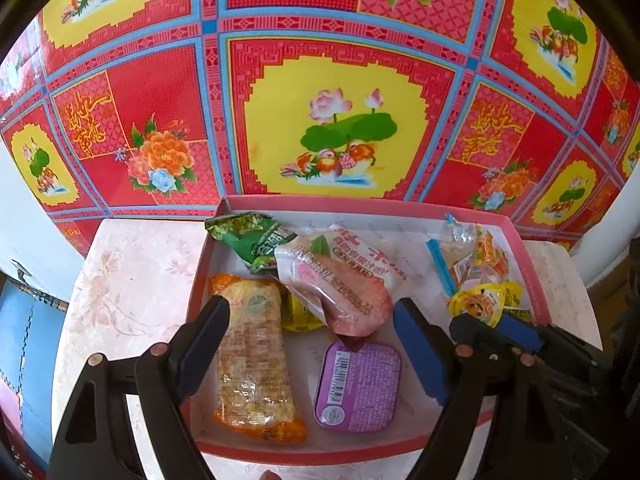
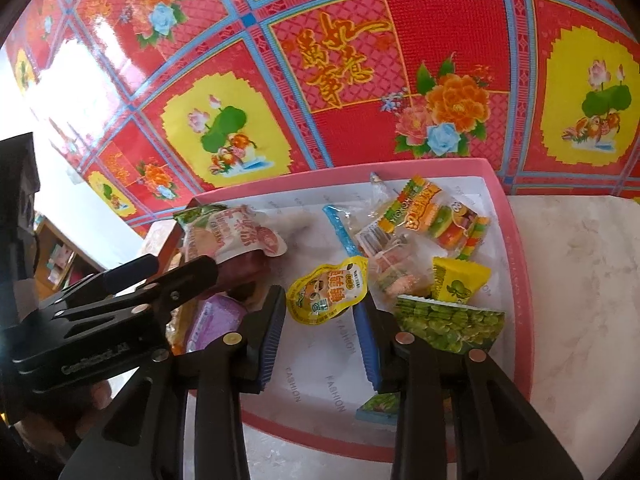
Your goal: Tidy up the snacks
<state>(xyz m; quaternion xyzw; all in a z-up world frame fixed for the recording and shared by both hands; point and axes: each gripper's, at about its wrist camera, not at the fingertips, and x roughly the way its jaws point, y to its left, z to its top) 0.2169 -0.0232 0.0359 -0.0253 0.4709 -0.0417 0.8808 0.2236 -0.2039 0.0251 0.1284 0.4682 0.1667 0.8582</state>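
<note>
The left tool [image 1: 312, 344] is standing wide apart over the near left part of the pink box [image 1: 532, 280], gripping nothing; the orange wafer pack [image 1: 252, 360] is lying just inside its left pad, with its long axis running from 6 o'clock to 12 o'clock, roughly in line with the tool's own pointing direction; the purple tub [image 1: 358, 386] is sitting flat between the pads toward 5 o'clock, and the pink pouch [image 1: 340, 280] is lying beyond it toward 12 o'clock, tipped over the tub's far edge.

The right tool [image 2: 322, 320] is narrowed, its blue pads framing the lower part of the small yellow packet [image 2: 328, 294]; whether the pads are actually pressing on it I cannot tell from either view; the packet is lying at the tool's 12 o'clock, over the white floor of the box, with the green pea bag [image 2: 448, 326] just beside it at 3 o'clock.

In my judgement the coming move is turning on that yellow packet; the right tool is clearly the nearer one, while the left tool is reaching it only across the box toward 2 o'clock.
</note>
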